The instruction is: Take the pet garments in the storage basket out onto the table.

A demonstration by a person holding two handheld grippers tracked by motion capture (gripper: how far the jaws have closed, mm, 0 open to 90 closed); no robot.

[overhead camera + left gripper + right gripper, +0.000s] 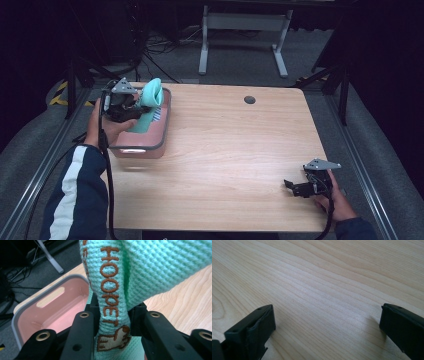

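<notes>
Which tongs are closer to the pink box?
The left. The left tongs hang right over the pink box, clamped on a mint green knitted cloth. The right tongs sit open far across the wooden table, near its opposite front corner.

From above your side, the high view looks forward and down over the whole counter (235,145). Your left claw (113,317) camera sits tight on knit cloth (150,267), sharing the pink bin (162,135); your right claw (327,322) camera skims bare counter.
</notes>
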